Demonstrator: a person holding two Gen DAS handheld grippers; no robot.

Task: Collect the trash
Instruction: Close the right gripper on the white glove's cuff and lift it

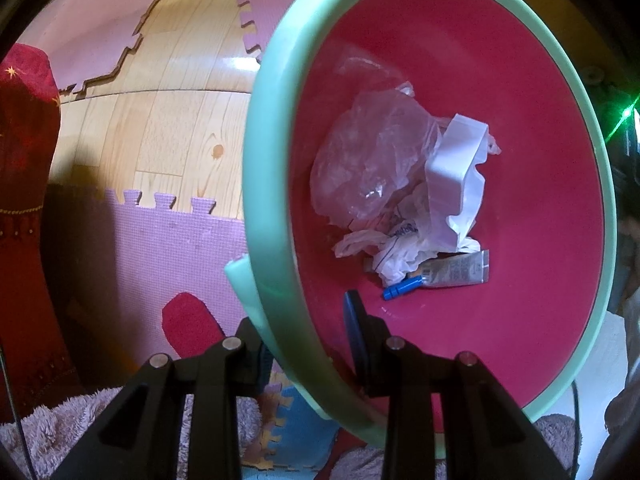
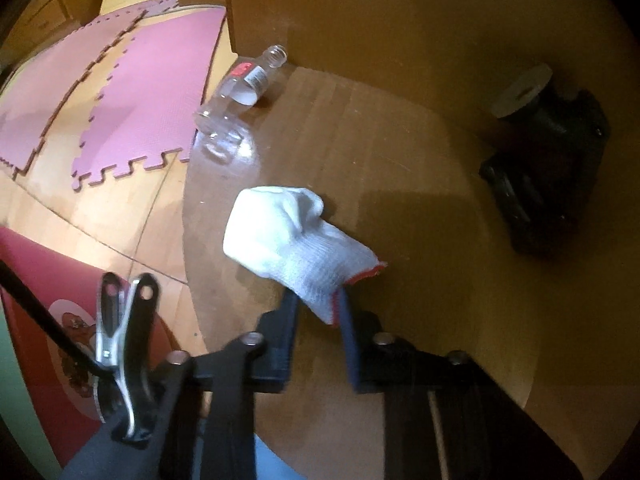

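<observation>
As right gripper point(image 2: 320, 312) pinched white knit cotton glove point(image 2: 296, 246) at red-hemmed cuff, frame ctr | soft, light, limp | left gripper point(image 1: 310, 344) clamped mint-rimmed pink plastic bin point(image 1: 264, 184).

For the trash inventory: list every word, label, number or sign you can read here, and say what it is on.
No text here can be read for certain.
Tube in the bin: small print, too blurred to read.
Crumpled wrapper in the bin: blue lettering, illegible.
Clear bottle on the floor: red-and-white label, too blurred to read.
White glove in the right tool: no text.
</observation>
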